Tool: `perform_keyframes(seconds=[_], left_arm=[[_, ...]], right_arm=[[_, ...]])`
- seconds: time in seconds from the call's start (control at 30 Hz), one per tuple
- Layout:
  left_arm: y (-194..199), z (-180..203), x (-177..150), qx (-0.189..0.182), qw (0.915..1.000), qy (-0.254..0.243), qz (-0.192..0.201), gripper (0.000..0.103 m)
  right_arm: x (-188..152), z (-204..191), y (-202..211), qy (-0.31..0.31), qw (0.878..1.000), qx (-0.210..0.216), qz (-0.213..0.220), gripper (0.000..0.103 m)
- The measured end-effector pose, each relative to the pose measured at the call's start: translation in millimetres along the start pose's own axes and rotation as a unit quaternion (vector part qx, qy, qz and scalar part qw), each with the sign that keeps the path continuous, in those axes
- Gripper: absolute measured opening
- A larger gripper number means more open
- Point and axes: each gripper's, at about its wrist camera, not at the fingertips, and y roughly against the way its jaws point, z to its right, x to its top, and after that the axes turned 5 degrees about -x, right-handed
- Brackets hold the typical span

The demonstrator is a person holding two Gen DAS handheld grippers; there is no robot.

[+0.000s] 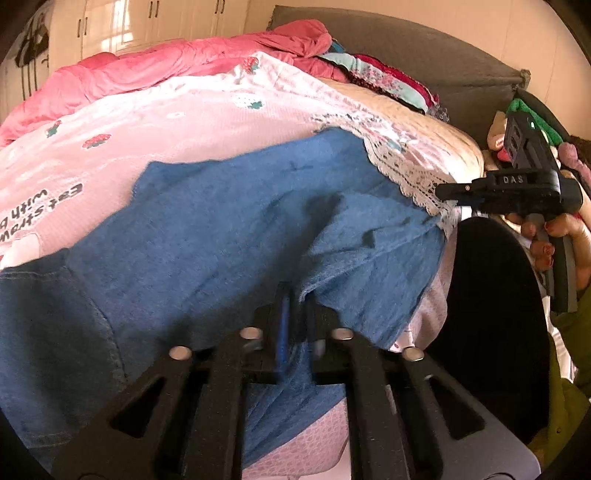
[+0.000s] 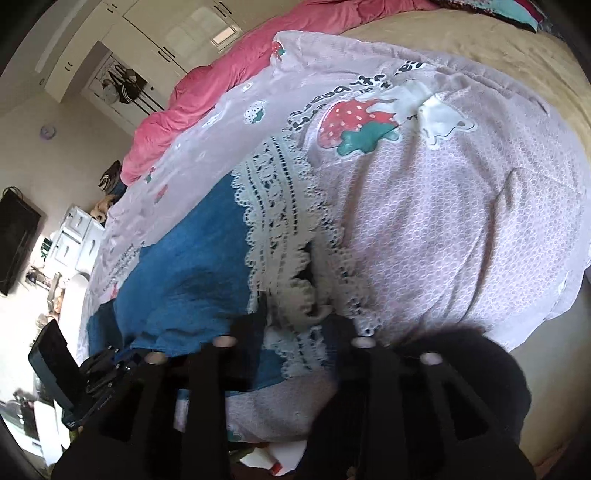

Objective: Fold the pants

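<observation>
Surface: your bed, under a pink strawberry-print blanket (image 1: 155, 122); rumpled coral-pink duvet (image 1: 155, 70) far, cream wardrobe doors (image 1: 147, 22) beyond.

Blue denim pants (image 1: 221, 229) lie near.

Your left gripper (image 1: 295, 310): jaws pinching denim.

Your right gripper (image 2: 299, 314): jaws pinching white lace trim (image 2: 280, 214).

Right view only: black wall television (image 2: 14, 240).
</observation>
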Motion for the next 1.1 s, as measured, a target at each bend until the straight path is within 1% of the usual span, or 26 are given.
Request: perform_keyframes(seconds=[0.1,0.13,0.2,0.27,0.37,0.47,0.57,0.6,0.67,0.7,0.77,0.8,0.83,0.9,0.93,1.0,1.07,1.1], left_arm=[[6,7,-2,-0.006,0.9999,-0.012,0.007,0.000],[12,10,-3,-0.021,0.9997,-0.012,0.011,0.000],[20,16,-5,-0.031,0.9992,-0.016,0.018,0.000],[24,25,-9,-0.026,0.9990,-0.033,0.019,0.000],[17,29,-14,-0.017,0.9990,-0.040,0.006,0.000],[4,25,-18,-0.012,0.9990,-0.039,-0.017,0.001],[-2,21,-20,-0.012,0.9991,-0.031,-0.025,0.002],[-3,20,-20,-0.012,0.9991,-0.031,-0.026,0.002],[-2,20,-21,-0.013,0.9991,-0.031,-0.024,0.002],[-1,21,-21,-0.013,0.9992,-0.031,-0.023,0.005],[4,21,-23,-0.015,0.9993,-0.029,-0.020,0.018],[7,21,-23,-0.018,0.9994,-0.025,-0.017,0.030],[11,21,-24,-0.020,0.9995,-0.020,-0.014,0.032],[25,18,-27,-0.026,0.9996,-0.002,-0.002,0.032],[33,17,-27,-0.025,0.9997,0.006,0.006,0.032],[56,6,-28,-0.006,0.9991,0.030,0.030,0.034],[79,-8,-30,0.023,0.9967,0.058,0.053,0.045],[99,-21,-34,0.052,0.9925,0.084,0.072,0.054]], right_arm=[[1,5,10,0.005,1.000,-0.002,0.009,0.015],[1,7,14,0.007,1.000,-0.004,0.011,0.015],[2,10,21,0.017,1.000,-0.008,0.013,0.015],[0,13,20,0.026,1.000,-0.012,0.005,0.015],[-3,17,9,0.023,0.999,-0.025,-0.013,0.015],[-4,15,4,0.037,0.998,-0.045,-0.012,0.016],[-5,15,4,0.044,0.997,-0.065,-0.016,0.024],[-5,15,6,0.046,0.996,-0.071,-0.015,0.030],[-5,16,14,0.049,0.996,-0.079,-0.008,0.032],[-5,13,20,0.053,0.996,-0.077,0.003,0.032],[-5,2,33,0.078,0.994,-0.076,0.027,0.032],[-5,-7,37,0.096,0.992,-0.073,0.034,0.035],[-8,-20,39,0.123,0.990,-0.065,0.040,0.041],[-12,-41,34,0.164,0.985,-0.049,0.034,0.045],[-14,-54,27,0.189,0.981,-0.044,0.027,0.046],[-17,-74,12,0.231,0.972,-0.051,0.014,0.046],[-20,-93,-4,0.267,0.962,-0.054,0.001,0.048],[-22,-99,-12,0.279,0.959,-0.052,-0.006,0.051]])
